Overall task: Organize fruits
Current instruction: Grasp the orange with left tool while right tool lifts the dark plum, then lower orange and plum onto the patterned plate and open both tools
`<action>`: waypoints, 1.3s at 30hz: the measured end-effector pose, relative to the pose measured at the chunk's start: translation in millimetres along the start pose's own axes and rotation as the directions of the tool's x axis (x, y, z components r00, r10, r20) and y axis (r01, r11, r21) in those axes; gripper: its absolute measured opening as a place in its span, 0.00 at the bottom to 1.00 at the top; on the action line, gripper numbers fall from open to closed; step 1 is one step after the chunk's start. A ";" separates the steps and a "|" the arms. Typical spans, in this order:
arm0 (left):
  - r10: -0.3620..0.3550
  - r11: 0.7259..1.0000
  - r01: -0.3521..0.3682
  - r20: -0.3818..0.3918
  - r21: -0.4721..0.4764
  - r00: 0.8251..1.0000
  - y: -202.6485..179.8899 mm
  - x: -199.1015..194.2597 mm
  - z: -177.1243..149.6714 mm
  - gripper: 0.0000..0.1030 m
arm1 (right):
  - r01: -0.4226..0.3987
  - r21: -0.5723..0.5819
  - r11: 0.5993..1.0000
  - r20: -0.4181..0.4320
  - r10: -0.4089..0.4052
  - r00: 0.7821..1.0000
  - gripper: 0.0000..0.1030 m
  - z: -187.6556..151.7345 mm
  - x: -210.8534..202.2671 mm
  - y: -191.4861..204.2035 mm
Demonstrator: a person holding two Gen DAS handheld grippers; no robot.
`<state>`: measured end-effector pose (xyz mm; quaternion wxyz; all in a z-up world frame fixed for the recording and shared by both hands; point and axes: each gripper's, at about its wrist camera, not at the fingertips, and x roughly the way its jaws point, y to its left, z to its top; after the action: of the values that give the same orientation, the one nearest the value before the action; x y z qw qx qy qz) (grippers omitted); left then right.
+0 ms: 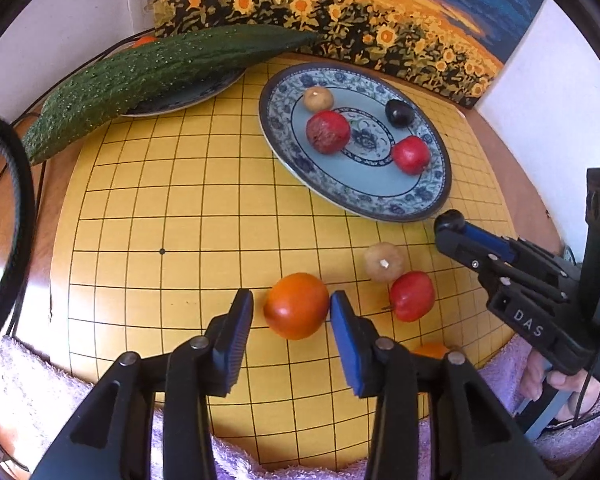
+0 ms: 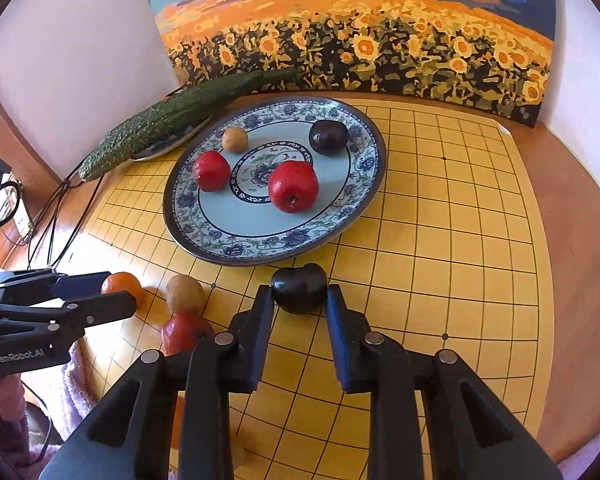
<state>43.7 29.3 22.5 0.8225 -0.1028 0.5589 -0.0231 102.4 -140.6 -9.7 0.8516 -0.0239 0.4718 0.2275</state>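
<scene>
On the near part of the yellow grid board [image 2: 440,240], my right gripper [image 2: 299,300] is clamped on a dark plum [image 2: 299,287], just short of the patterned plate [image 2: 204,236]. My left gripper [image 1: 292,312] brackets an orange fruit [image 1: 297,305] (contact unclear).

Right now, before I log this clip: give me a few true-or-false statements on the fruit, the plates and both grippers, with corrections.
1. The right gripper is shut on the dark plum. True.
2. The patterned plate holds four fruits. True.
3. The cucumber lies on the patterned plate. False: it rests across a second plate behind it.
4. The left gripper brackets a red apple. False: an orange fruit sits between its jaws.
5. No fruit is left on the yellow grid board. False: several remain there.
</scene>
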 end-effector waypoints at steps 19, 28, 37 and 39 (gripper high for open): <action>-0.030 0.999 0.028 0.077 0.026 0.997 -6.5 -7.3 23.9 0.33 | 0.015 0.020 1.000 0.043 -0.016 0.999 0.27 2.0 -17.9 2.1; -0.040 0.998 0.035 0.111 0.048 0.993 -19.5 0.6 49.2 0.33 | 0.030 0.011 0.999 0.060 -0.030 0.998 0.27 19.7 -13.7 -2.6; -0.025 0.998 0.018 0.114 0.058 0.993 -27.4 17.2 66.0 0.33 | 0.055 0.011 0.998 0.068 -0.055 0.996 0.27 38.9 -3.8 -13.5; -0.020 0.998 0.014 0.113 0.056 0.993 -27.2 19.7 67.3 0.33 | 0.056 0.011 0.998 0.065 -0.057 0.996 0.27 41.3 -1.2 -15.7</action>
<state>115.3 9.3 33.6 0.8554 -0.0859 0.5093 -0.0397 141.0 -144.6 11.5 0.8727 -0.0257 0.4440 0.2017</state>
